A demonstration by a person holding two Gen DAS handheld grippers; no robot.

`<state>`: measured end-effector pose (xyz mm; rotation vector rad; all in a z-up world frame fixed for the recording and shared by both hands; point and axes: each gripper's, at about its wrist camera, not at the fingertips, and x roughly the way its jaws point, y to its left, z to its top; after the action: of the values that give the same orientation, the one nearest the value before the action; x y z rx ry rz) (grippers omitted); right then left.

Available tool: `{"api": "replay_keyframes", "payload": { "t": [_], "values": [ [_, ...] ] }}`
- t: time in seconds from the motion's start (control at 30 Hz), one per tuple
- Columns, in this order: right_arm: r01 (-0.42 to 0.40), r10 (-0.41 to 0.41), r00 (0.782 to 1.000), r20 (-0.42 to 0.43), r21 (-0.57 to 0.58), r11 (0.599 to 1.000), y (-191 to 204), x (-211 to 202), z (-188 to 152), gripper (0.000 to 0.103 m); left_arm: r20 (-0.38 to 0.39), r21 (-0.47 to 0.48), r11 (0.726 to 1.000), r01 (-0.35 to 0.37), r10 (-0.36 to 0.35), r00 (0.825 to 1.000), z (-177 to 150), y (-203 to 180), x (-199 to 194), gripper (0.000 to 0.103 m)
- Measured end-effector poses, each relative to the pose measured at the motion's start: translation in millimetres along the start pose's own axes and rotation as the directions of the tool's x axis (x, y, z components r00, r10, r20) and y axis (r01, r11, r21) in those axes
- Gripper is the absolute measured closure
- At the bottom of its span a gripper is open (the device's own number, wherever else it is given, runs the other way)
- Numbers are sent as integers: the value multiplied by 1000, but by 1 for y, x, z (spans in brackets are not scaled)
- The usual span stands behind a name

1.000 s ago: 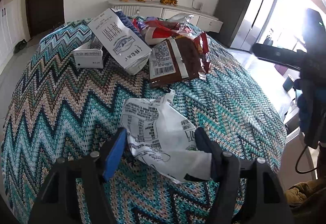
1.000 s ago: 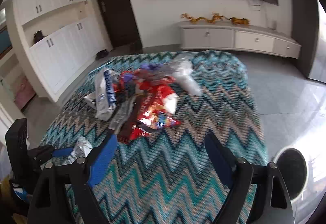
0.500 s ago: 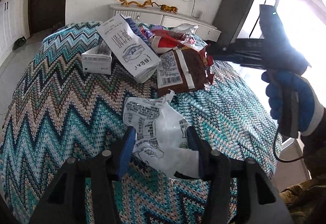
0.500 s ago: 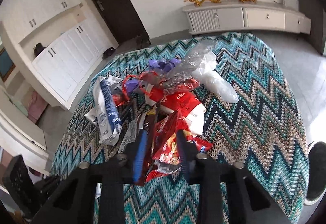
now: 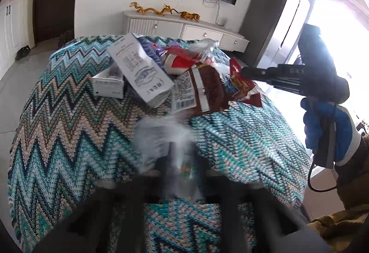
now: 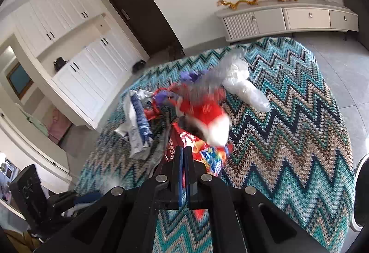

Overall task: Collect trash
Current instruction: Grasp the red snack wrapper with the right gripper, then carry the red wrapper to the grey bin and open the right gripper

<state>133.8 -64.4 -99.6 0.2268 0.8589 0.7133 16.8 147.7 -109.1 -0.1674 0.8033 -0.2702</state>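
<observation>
A crumpled white plastic wrapper (image 5: 159, 137) lies on the zigzag tablecloth (image 5: 69, 126) at the near edge. My left gripper (image 5: 177, 154), blurred, has its jaws closing on it, and the pads pinch its lower part. At the trash pile in the middle, the jaws of my right gripper (image 6: 184, 151) are closing. They stand pressed together on the edge of a red snack bag (image 6: 207, 158). From the left wrist view, the right gripper (image 5: 244, 72) comes in from the right in a blue-gloved hand (image 5: 327, 128), its tip on that red bag (image 5: 239, 84).
The pile holds a printed white carton (image 5: 140, 71), a small white box (image 5: 108, 86), a brown packet with a barcode (image 5: 203, 91) and a clear plastic bag (image 6: 244, 87). A white sideboard (image 5: 184, 29) stands behind the table. A dark round bin (image 6: 362, 188) sits on the floor at right.
Both grippers went from wide open to shut. The left closed on the white wrapper. The right moved forward onto the pile and closed on the red snack bag.
</observation>
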Motion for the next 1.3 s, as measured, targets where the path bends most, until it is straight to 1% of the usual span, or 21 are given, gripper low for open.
{"api": "replay_keyframes", "payload": {
  "t": [0.1,0.23,0.4,0.63,0.73,0.83,0.93,1.07,1.2,1.3],
  "values": [
    [-25,25,999,32,-6,1000,1,-18,-3,101,3,7,1000,4,-4,1000,6,-6,-3,96],
    [-53,53,996,66,0,999,-2,-40,-8,101,5,40,999,5,-5,1000,15,-22,-4,97],
    [-68,66,992,105,15,998,-11,-64,-17,101,14,67,998,-23,22,1000,22,-32,-8,97],
    [-80,74,987,145,33,996,-24,-83,-26,101,26,76,996,-53,51,998,24,-34,-19,98],
    [-82,75,984,162,38,996,-28,-89,-28,101,37,97,994,-59,55,998,30,-43,-24,99],
    [-83,73,980,184,48,995,-35,-99,-29,101,36,115,993,-40,36,999,41,-53,-23,100],
    [-75,61,976,209,60,995,-45,-113,-31,101,24,131,991,-6,3,1000,56,-66,-19,101],
    [-50,27,968,250,88,995,-66,-139,-36,101,13,171,985,35,-38,999,80,-92,-10,101],
    [-11,-29,957,289,137,991,-96,-166,-41,101,2,247,966,76,-79,997,111,-135,6,101],
    [32,-92,944,316,190,981,-128,-190,-48,101,-16,309,944,116,-117,993,131,-175,25,101]
  ]
}}
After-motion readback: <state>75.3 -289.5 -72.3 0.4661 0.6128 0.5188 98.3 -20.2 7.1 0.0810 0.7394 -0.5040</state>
